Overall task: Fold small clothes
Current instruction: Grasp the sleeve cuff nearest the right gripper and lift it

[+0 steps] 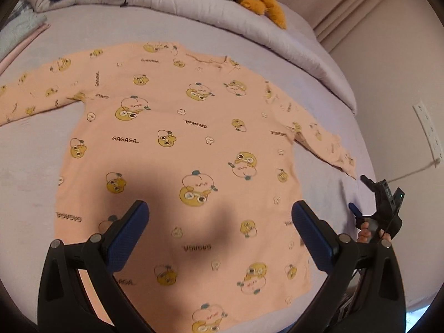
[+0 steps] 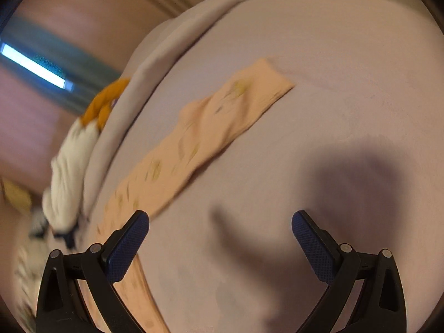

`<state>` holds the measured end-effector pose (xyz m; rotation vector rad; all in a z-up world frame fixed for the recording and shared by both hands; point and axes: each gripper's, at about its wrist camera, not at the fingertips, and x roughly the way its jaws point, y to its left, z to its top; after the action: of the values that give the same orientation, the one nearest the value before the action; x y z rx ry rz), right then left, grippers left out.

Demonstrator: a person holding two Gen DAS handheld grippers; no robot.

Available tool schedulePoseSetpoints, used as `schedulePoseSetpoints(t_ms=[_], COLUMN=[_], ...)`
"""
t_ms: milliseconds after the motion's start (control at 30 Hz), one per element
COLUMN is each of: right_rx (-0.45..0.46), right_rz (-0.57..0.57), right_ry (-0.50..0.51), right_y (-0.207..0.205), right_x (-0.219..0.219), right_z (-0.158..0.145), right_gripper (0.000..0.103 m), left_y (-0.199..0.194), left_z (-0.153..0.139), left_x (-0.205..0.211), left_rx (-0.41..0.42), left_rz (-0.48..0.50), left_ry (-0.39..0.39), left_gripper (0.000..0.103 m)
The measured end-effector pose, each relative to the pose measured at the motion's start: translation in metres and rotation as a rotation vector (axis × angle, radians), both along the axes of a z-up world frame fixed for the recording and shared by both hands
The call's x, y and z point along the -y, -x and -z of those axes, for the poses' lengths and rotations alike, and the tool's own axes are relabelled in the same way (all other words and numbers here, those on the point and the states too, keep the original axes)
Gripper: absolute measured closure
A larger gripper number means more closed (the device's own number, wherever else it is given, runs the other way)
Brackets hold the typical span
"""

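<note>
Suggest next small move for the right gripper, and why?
Probably lower the right gripper onto the sleeve cuff and close. The shirt lies flat and unfolded on the bed, both grippers open and empty, the sleeve spread just ahead.

Lilac bed sheet, rolled quilt at far edge; pink wall with white socket (corded).

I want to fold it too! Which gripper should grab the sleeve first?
Probably the right gripper. Its jaws are open and the shirt's right sleeve lies just ahead of it on the bed. The left gripper, also open, hovers over the shirt's hem, far from either sleeve.
</note>
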<state>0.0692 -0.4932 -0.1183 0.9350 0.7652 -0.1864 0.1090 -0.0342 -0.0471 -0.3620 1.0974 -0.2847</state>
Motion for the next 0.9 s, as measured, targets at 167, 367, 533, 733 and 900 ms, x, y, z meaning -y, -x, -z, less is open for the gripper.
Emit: schedulePoseSetpoints(t_ms=[167,367,533,733,900], right_rx=[0.097,0.168,0.106,0.126,0.191], right_rz=[0.076,0.151,0.25,0.261,0.163], right_ry=[-0.09,-0.139,-0.228,-0.262,-0.161], right_y=[-0.014,-0.037,-0.038,-0.024,-0.042], right_x=[0.024,0.042,0.063,0.064,0.042], right_z=[0.009,0.009,0.031,0.026,-0.018], right_gripper=[0.001,0.012,0.088,0.093,0.093], left_y=[-0.014,-0.019,-0.023,-0.024,-0.018], left_z=[0.014,0.024,0.027,0.026,0.02], left_x=[0.007,0.013,0.001,-0.022,-0.039], left_rx=[-0.039,-0.059,-0.057,-0.061,-0.049], left_rz=[0.003,0.028,0.008,-0.035,-0.068], left_ry=[-0.046,-0.069,-0.073,-0.062,-0.051], left_gripper=[0.0,0.0,0.0,0.0,0.0])
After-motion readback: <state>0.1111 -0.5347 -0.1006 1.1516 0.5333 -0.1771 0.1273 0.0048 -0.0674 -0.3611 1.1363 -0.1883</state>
